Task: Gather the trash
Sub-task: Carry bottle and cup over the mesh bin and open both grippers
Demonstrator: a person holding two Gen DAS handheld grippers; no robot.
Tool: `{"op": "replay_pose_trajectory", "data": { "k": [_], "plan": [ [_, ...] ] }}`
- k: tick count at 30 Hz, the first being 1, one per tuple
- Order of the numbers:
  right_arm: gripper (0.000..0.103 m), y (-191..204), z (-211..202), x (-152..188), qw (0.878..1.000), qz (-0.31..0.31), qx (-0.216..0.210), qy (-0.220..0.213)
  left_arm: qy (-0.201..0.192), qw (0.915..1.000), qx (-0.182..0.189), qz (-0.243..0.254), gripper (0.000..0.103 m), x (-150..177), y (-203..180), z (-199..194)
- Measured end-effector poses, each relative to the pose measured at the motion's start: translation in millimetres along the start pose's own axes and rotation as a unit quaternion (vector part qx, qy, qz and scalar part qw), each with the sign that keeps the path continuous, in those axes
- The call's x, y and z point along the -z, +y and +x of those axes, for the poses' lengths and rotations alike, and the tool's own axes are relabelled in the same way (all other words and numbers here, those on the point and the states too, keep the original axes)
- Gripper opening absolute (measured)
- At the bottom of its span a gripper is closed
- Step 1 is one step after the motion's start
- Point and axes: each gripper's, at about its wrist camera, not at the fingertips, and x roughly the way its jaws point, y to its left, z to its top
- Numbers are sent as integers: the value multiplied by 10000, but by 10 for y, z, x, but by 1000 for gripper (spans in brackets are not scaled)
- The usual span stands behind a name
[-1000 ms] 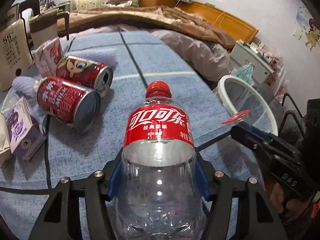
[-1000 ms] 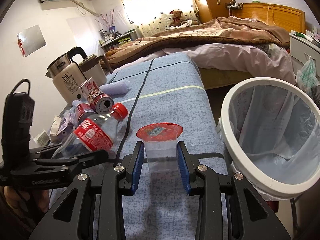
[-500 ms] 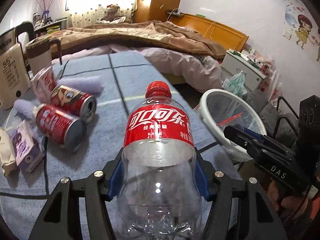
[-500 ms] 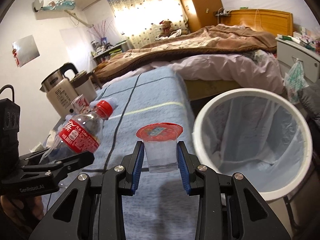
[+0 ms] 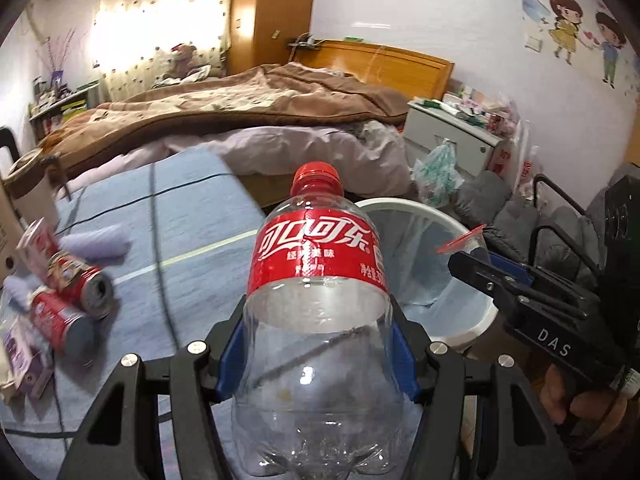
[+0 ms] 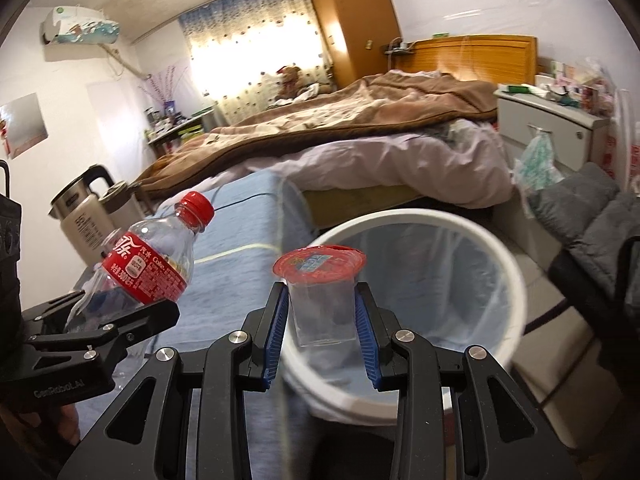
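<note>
My left gripper (image 5: 318,344) is shut on an empty clear cola bottle (image 5: 316,320) with a red label and red cap, held upright above the blue table's right edge. The same bottle (image 6: 140,264) shows at the left of the right wrist view. My right gripper (image 6: 322,320) is shut on a small clear plastic cup (image 6: 322,304) with a red foil lid, held over the near rim of the white trash bin (image 6: 508,276). From the left wrist, that bin (image 5: 400,204) sits just right of the bottle, with the right gripper (image 5: 476,256) above it.
Two red cans (image 5: 80,280) and small cartons (image 5: 24,360) lie at the table's left side. A kettle (image 6: 86,220) stands at the far left. A bed (image 6: 360,132) with a brown blanket lies beyond, a nightstand (image 5: 452,140) to the right, and grey cloth (image 6: 580,204) beside the bin.
Both grippers have carried their loads up and to the right, off the table toward the bin. The cup now hangs over the bin's rim, and the cans have slid to the left of view.
</note>
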Motion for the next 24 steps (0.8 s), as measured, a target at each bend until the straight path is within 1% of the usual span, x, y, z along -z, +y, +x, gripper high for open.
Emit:
{"op": "replay_pose_trajectory", "data": {
  "k": [3,6,13,19,24],
  "plan": [
    [35,-185,-2,-30,9998,80,174,29,-69,9998,56,185,64,-58,-182,90],
    [35,-338,26,-33,9994,112,324,100,29,9995,242,213,64,-90,-319,225],
    [35,-647,210,-12,9972,208,613,380,333,9977,523,275,64,-84,-543,545],
    [35,-759,335,25,9953,237,747,567,389,9973,537,323,64,-88,-639,642],
    [35,-811,437,51,9935,207,882,690,501,9974,413,303,64,-83,-664,742]
  ]
}}
